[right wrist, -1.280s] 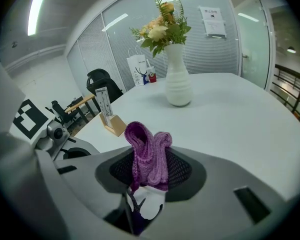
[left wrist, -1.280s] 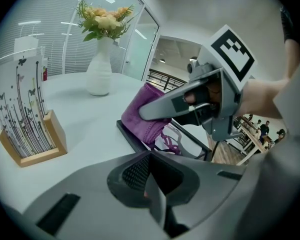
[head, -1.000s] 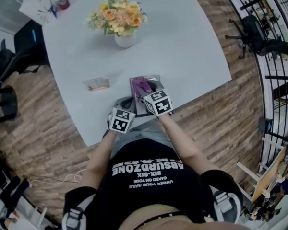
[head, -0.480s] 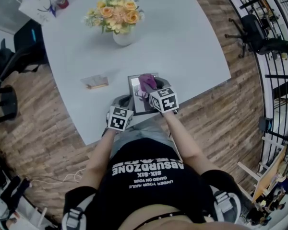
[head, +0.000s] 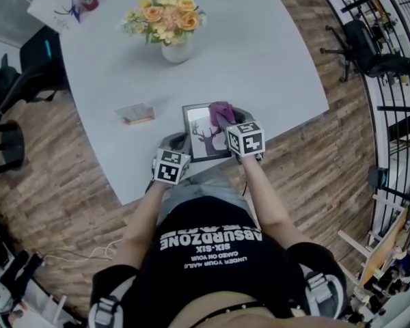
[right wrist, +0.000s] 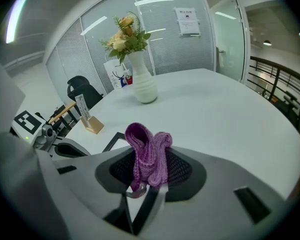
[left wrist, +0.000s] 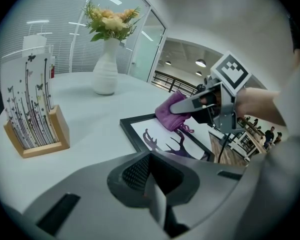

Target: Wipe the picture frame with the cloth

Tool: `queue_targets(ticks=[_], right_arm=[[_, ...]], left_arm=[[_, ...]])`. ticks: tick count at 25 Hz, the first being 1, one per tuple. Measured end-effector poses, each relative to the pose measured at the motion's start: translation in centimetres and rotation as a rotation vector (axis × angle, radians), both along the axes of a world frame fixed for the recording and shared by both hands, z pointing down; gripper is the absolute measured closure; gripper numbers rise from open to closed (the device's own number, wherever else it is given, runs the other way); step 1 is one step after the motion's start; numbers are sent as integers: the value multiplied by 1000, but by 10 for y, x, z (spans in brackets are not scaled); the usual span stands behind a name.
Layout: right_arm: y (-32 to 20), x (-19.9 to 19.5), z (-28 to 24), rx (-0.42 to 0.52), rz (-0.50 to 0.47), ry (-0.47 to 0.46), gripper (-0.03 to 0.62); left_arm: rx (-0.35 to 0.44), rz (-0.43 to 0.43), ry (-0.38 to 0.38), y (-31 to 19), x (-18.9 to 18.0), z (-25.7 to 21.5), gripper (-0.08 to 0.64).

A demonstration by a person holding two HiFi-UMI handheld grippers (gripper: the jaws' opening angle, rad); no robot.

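A black picture frame (head: 203,137) with a dark tree-like print lies flat near the white table's front edge (head: 280,125). My right gripper (head: 227,123) is shut on a bunched purple cloth (head: 221,112), which rests on the frame's far right part. In the right gripper view the cloth (right wrist: 147,154) sticks up from the closed jaws, with one frame corner (right wrist: 111,142) beside them. My left gripper (head: 180,145) sits at the frame's near left corner, jaws together with nothing seen between them. From the left gripper view, the frame (left wrist: 140,130), the cloth (left wrist: 170,111) and the right gripper (left wrist: 190,104) lie ahead.
A white vase of orange and yellow flowers (head: 172,26) stands at the back of the table. A wooden card holder (head: 135,114) is left of the frame. A paper bag (head: 49,4) and a cup sit at the far left corner. Black chairs (head: 34,63) stand beyond the table's left side.
My right gripper has slid the cloth rightward across the frame, uncovering more of the print. The left gripper has barely moved.
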State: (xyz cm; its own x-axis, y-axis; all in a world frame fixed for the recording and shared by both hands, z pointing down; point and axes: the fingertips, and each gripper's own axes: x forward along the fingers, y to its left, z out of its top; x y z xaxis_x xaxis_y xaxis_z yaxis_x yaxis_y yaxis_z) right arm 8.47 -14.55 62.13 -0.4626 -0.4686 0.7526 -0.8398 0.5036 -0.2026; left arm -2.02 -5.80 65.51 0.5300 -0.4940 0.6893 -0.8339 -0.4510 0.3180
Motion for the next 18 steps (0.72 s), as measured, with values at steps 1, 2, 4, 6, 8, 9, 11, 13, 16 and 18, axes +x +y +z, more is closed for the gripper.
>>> queue_targets(ticks=[1,2,4,6,8,9,11,13,16,18], right_arm=[[-1,3,0,0,9,0,443],[-1,6,0,-1,17,-1,443],[-1,7,0,-2,26,-4,443],[0,7,0,0,26,-3,443],[2,7,-1,2,24,-2,443],[3,7,-1,2,25,-3,443],[5,8,-1,-1,29,-11,443],[9,9,-1,-6,32,-19,443],[16,10,0,-13,31,-24,445],[21,11,0,-17,32,-28,443]], left_arm=[[1,1,1,0,0,0,545],[1,1,3,-1,-1,0,545],[-1,-1,6,-1,-1,1,545],[-10,-6,7,0,-1,3,546],[-23,-12,11,1,-1,4,545],[-25,-15,14,0,-1,4,545],[-26,-16,17,-1,-1,3,545],[-27,-15,19,-1,-1,3,545],[-24,-20,21,-1,-2,4,545],[-19,-21,21,-1,-2,4,545]])
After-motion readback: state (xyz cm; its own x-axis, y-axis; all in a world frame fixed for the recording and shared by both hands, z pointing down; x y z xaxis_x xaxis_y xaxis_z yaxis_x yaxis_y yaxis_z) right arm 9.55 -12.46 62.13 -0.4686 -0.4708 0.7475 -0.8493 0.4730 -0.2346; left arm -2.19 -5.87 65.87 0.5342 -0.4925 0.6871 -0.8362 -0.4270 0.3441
